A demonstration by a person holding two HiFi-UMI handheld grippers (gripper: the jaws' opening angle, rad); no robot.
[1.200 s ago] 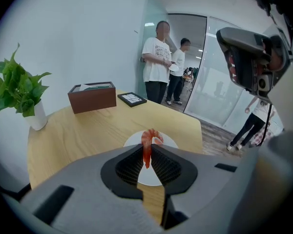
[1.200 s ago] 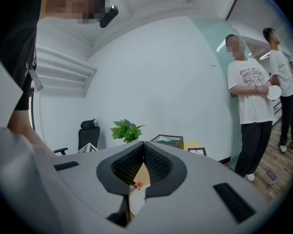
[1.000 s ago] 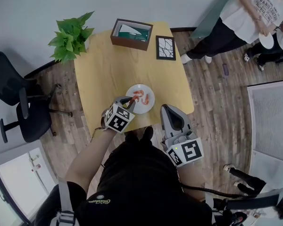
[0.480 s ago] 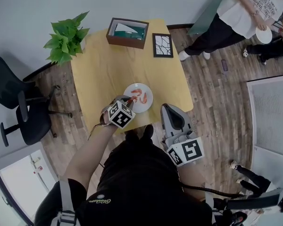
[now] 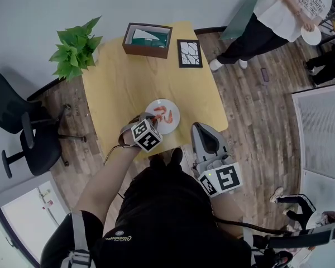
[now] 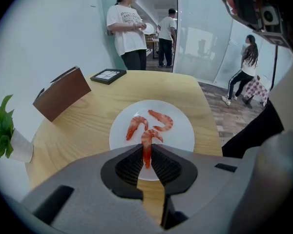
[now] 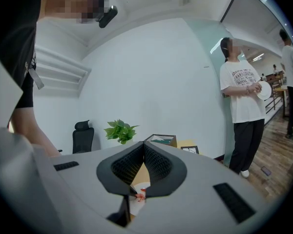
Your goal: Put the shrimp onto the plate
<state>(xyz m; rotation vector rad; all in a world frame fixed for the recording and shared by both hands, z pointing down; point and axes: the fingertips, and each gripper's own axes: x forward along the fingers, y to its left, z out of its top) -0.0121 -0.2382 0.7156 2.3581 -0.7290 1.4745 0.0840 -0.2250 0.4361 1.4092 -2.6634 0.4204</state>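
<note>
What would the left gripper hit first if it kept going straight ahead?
Probably the white plate, near its closer rim; the shrimp held in the left gripper would touch first.

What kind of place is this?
Probably an office: a swivel chair by the wall, glass partitions with more rooms behind them, and a small wooden table with a plant at its corner.
</note>
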